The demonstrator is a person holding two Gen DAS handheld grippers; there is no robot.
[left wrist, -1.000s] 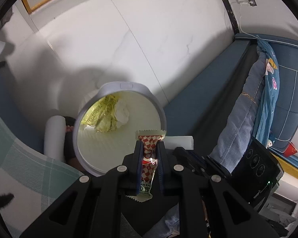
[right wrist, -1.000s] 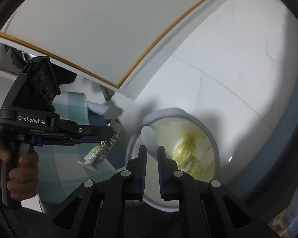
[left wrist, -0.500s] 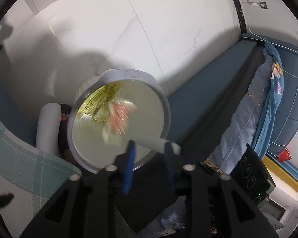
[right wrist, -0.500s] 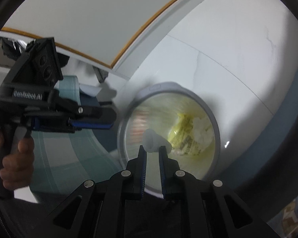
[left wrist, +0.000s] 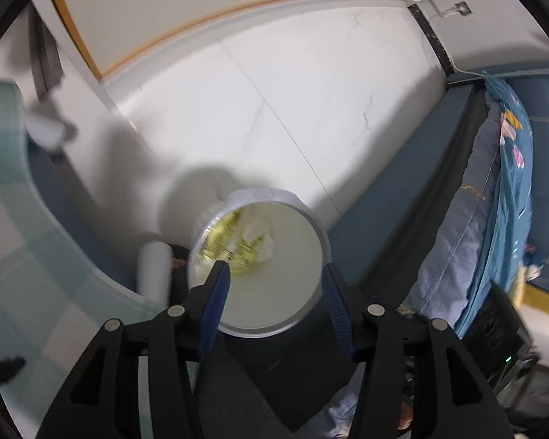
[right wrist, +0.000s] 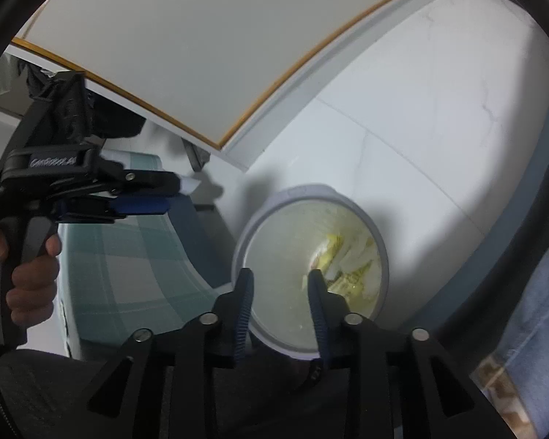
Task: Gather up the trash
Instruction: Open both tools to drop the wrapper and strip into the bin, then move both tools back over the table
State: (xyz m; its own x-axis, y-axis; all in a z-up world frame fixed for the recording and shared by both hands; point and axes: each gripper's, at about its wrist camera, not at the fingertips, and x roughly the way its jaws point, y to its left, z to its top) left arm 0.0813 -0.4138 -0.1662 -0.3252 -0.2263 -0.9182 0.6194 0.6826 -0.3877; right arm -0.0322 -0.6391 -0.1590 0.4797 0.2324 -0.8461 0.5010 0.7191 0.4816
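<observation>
Both hand-held grippers (left wrist: 274,274) (right wrist: 280,281) opening, empty (above bin (left wrist: 313,226) with wrappers (left wrist: 227,241)).

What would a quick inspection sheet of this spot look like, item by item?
Surface: white marble-look tiled floor, bare around the bin.
Job's things: round grey-rimmed waste bin on the floor, holding yellow printed wrappers and crumpled white paper.
Clutter: green-and-white checked cloth beside the bin; blue patterned bedding on the dark blue sofa.
Grippers: left gripper and right gripper both above the bin, jaws opening, nothing between them.
Cables: thin white cable running down from a wall socket.
Surroundings: white wall with wooden trim.
</observation>
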